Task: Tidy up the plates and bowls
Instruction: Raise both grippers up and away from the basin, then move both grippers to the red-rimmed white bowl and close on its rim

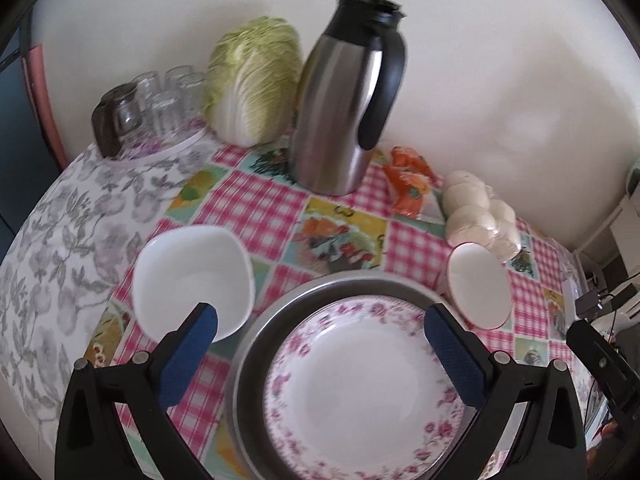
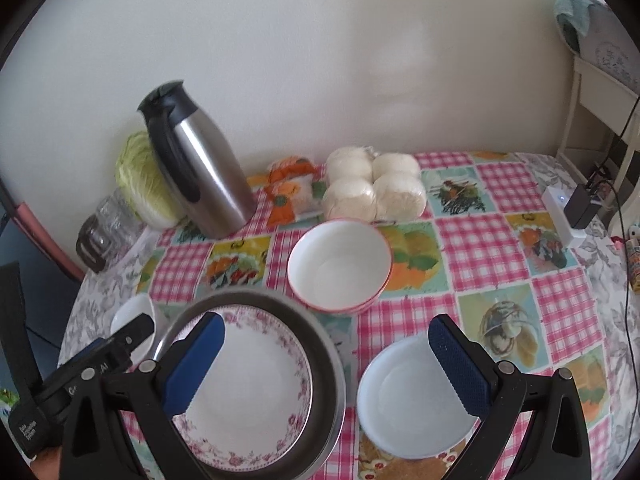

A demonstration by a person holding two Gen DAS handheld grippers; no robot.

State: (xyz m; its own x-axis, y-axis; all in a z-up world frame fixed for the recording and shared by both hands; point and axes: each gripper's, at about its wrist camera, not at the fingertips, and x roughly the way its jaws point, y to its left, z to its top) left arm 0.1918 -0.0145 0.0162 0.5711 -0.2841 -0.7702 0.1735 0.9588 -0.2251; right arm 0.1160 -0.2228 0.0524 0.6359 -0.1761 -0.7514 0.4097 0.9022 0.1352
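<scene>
A pink-flowered plate lies inside a round metal pan on the patchwork tablecloth. My left gripper hangs open over the plate's far rim, holding nothing. A squarish white bowl sits to its left and a red-rimmed white bowl to its right. In the right wrist view my right gripper is open and empty, between the flowered plate and a small white dish. Stacked red-rimmed bowls stand just beyond. The left gripper's body partly hides the squarish bowl.
Along the wall stand a steel thermos jug, a napa cabbage, upturned glasses, orange packets and bagged buns. A white charger and cables lie at the table's right edge, near a shelf.
</scene>
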